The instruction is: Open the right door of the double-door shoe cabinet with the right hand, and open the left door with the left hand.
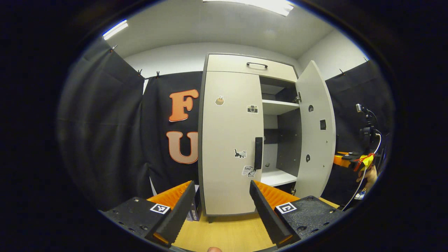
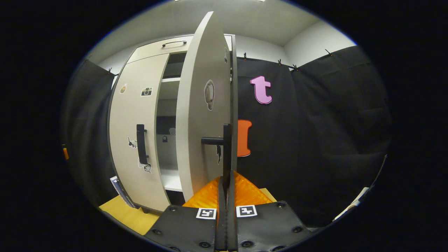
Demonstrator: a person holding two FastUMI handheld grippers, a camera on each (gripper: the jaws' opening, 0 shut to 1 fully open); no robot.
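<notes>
**Right door open, left door closed**

The left gripper (image 1: 221,190) has its jaws wide apart, facing the closed left door (image 1: 231,140) and its handle (image 1: 258,153). The right gripper (image 2: 226,182) has its jaws pressed together, free of the open right door (image 2: 203,115).

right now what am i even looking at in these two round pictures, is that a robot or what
No robot: a person holds a two-finger tool in each hand, and a camera rides on each tool. The left gripper view shows the left gripper with fingers spread apart, facing the shoe cabinet. Its left door is shut, with the handle untouched. The right door already stands open, showing bare shelves. The right gripper view looks along the right gripper, whose fingers are closed together just below that door's handle; whether they pinch it is unclear. The floor is pale wood.
</notes>
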